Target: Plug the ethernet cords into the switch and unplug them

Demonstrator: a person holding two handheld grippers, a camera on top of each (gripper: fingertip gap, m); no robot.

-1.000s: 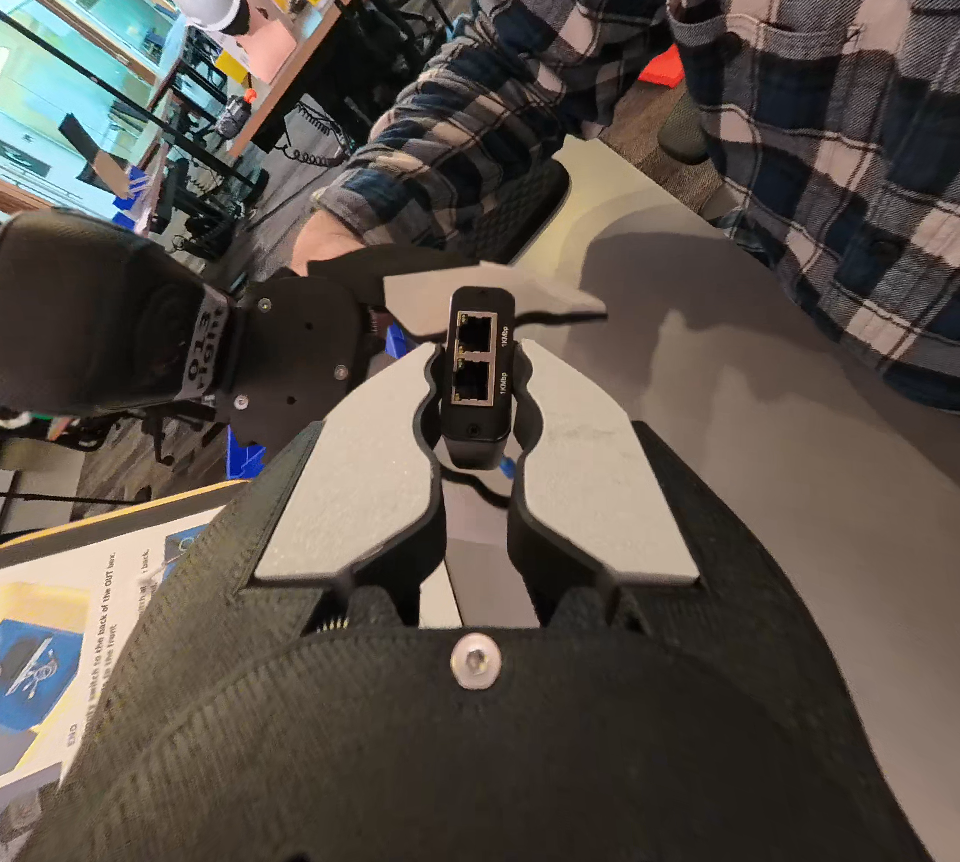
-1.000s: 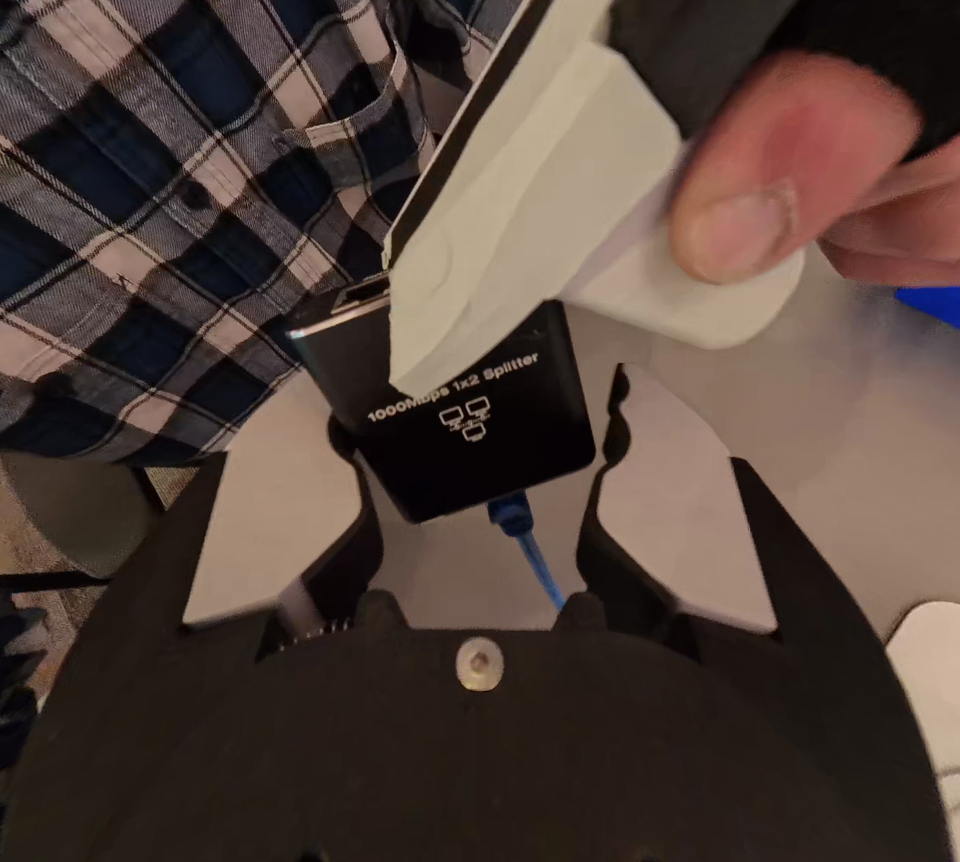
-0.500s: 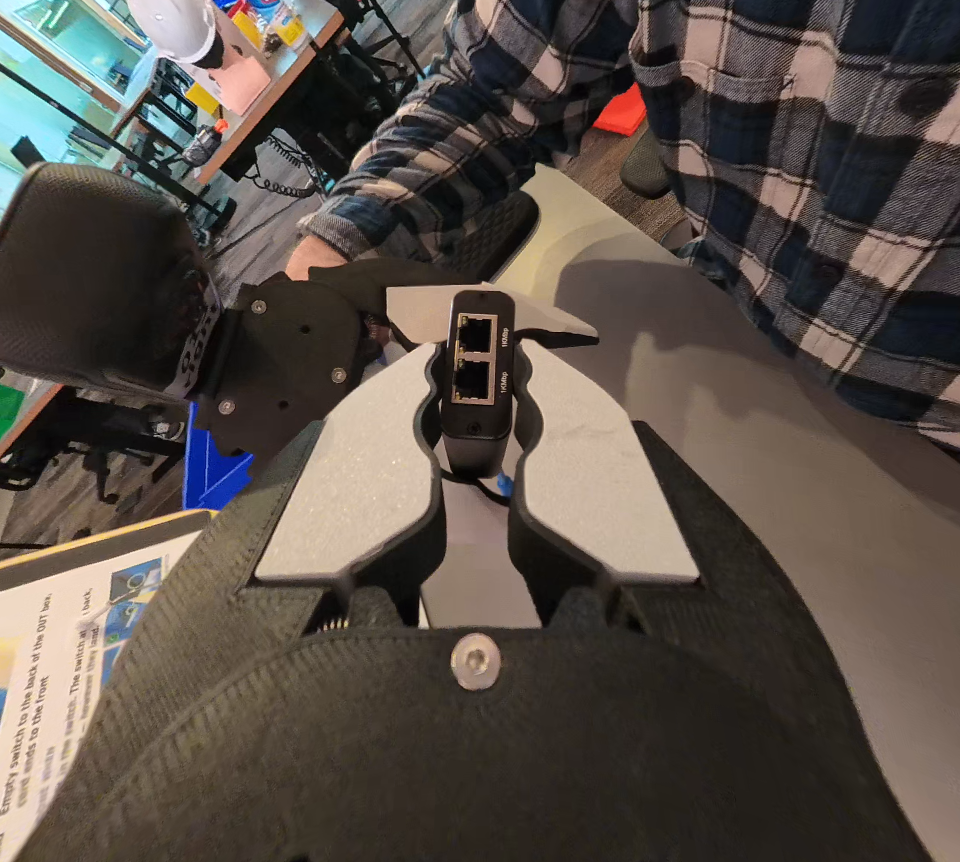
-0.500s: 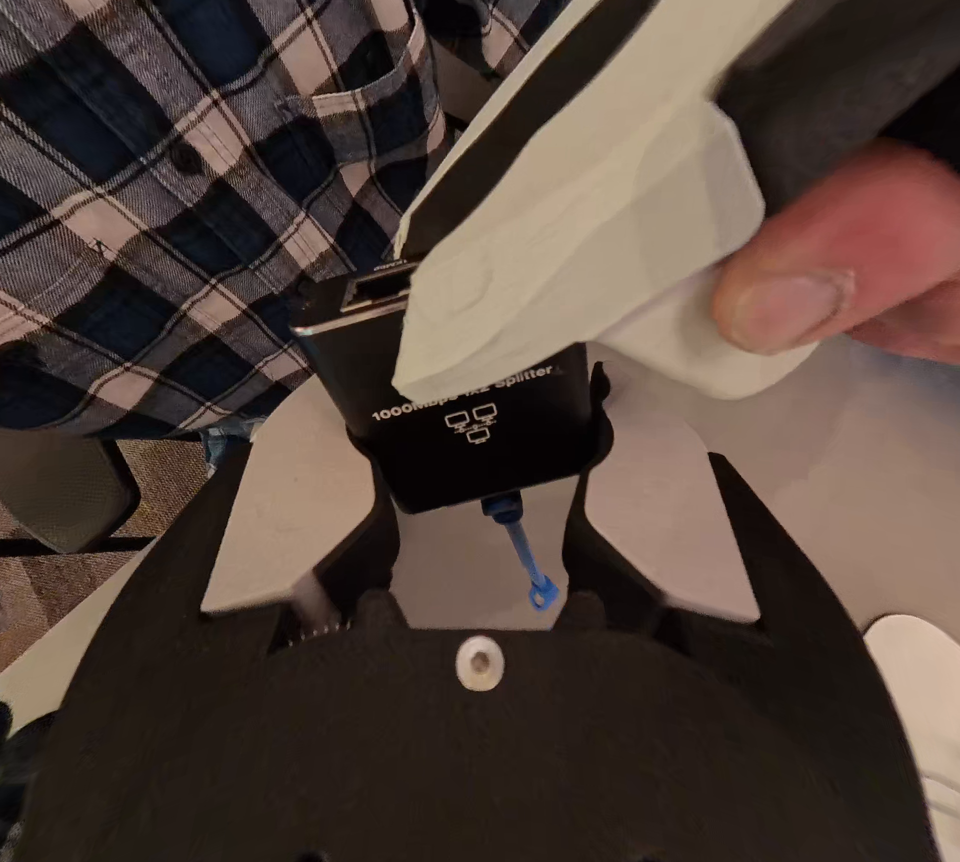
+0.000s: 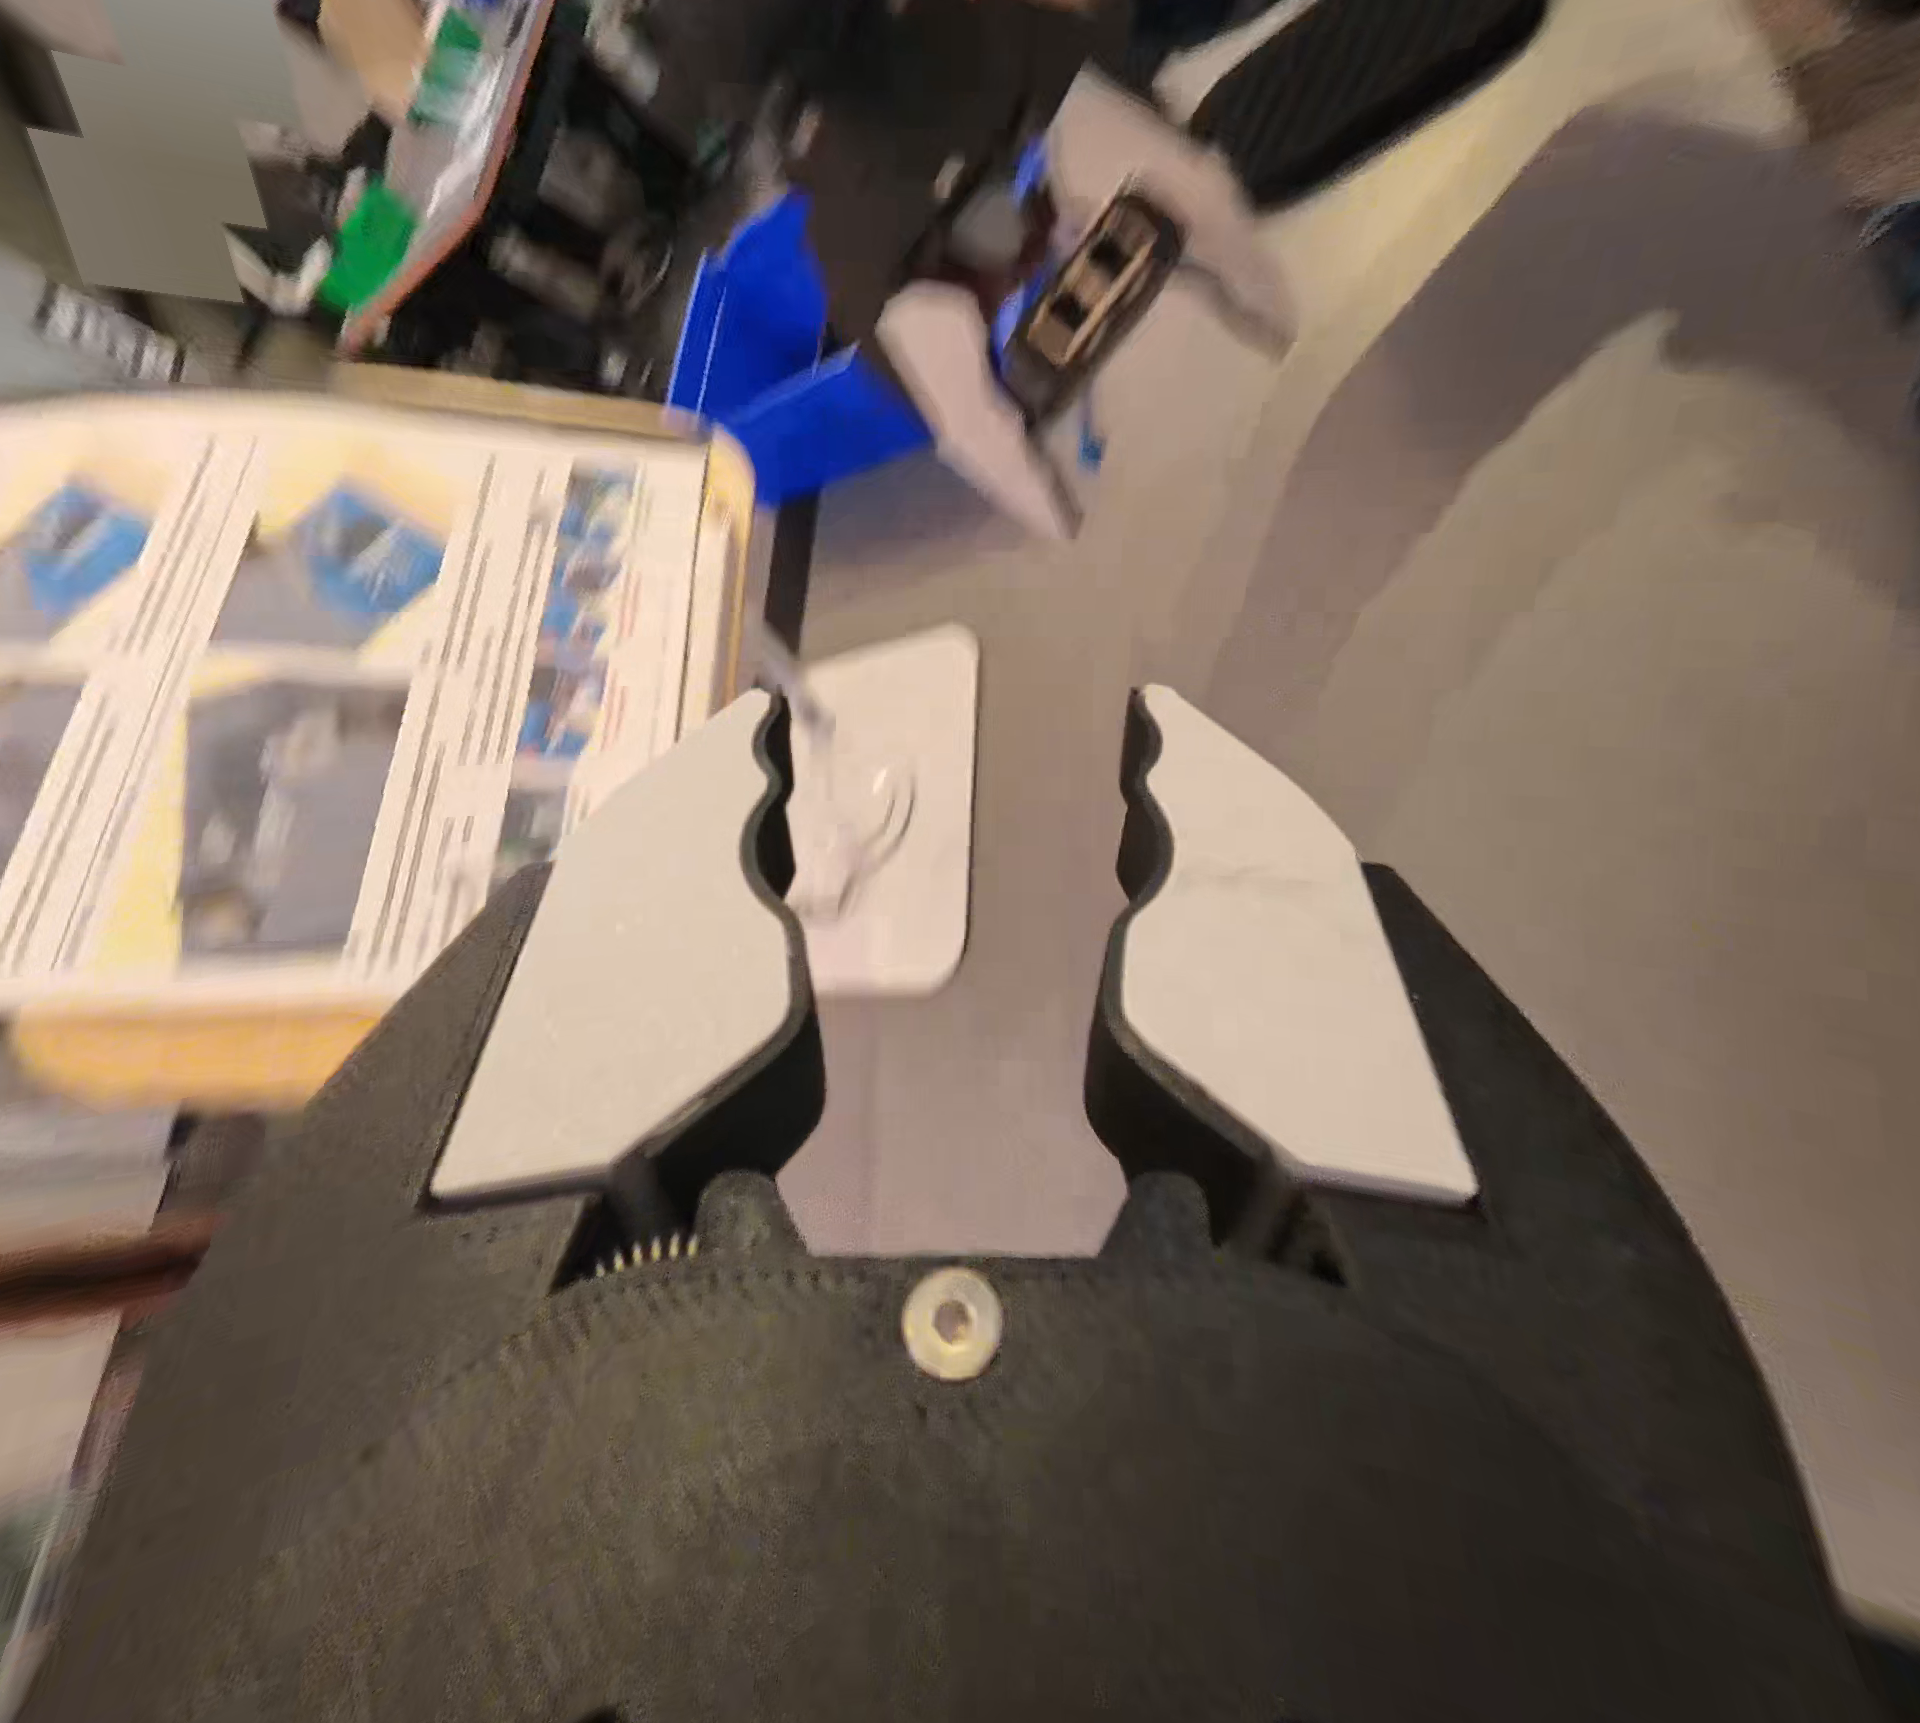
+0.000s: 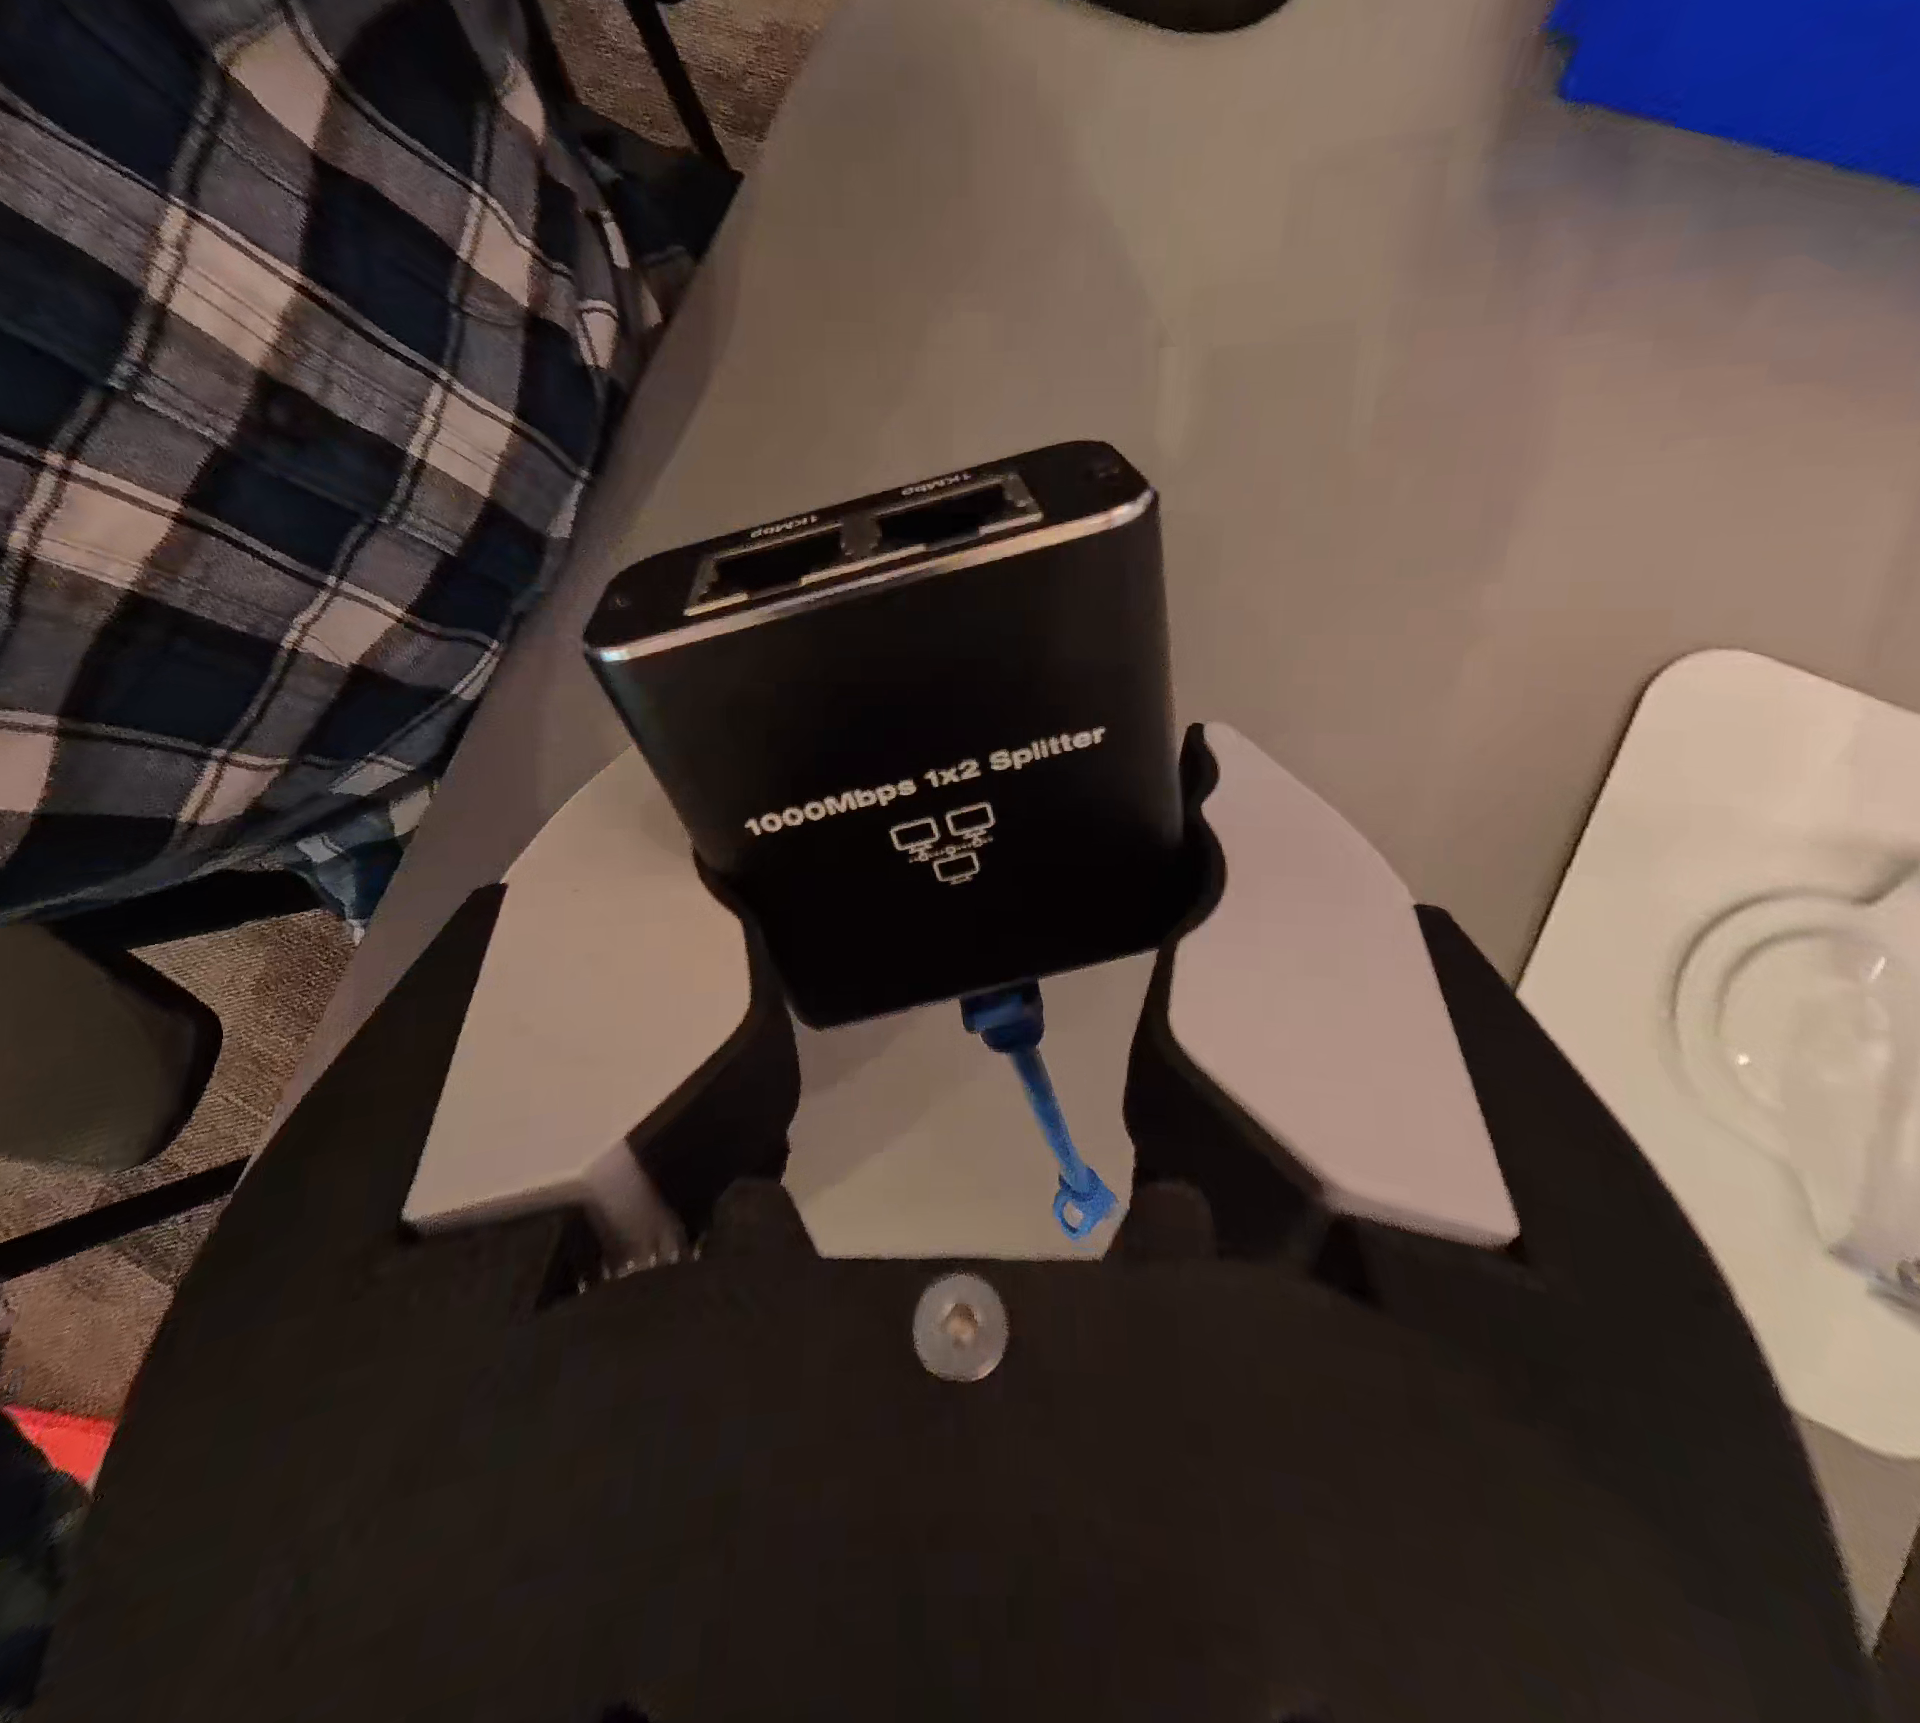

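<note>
While the right tool (image 6: 951, 852) grips the black switch (image 6: 894, 717) by its sides above the desk (image 6: 1299, 323), its long axis runs along the fingers, 2 empty ports pointing away, blue cord (image 6: 1044, 1112) at rear; left tool (image 5: 951, 790) spread, bare.

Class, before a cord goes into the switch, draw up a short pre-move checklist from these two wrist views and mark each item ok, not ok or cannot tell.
1. Right gripper clamped on the switch: ok, both pads press its sides.
2. Two front ports empty and facing outward: ok.
3. Blue cord seated in the rear of the switch: ok.
4. Left gripper holding a cord to plug in: not ok, open and empty.
5. Another loose cord within reach: cannot tell.
</note>
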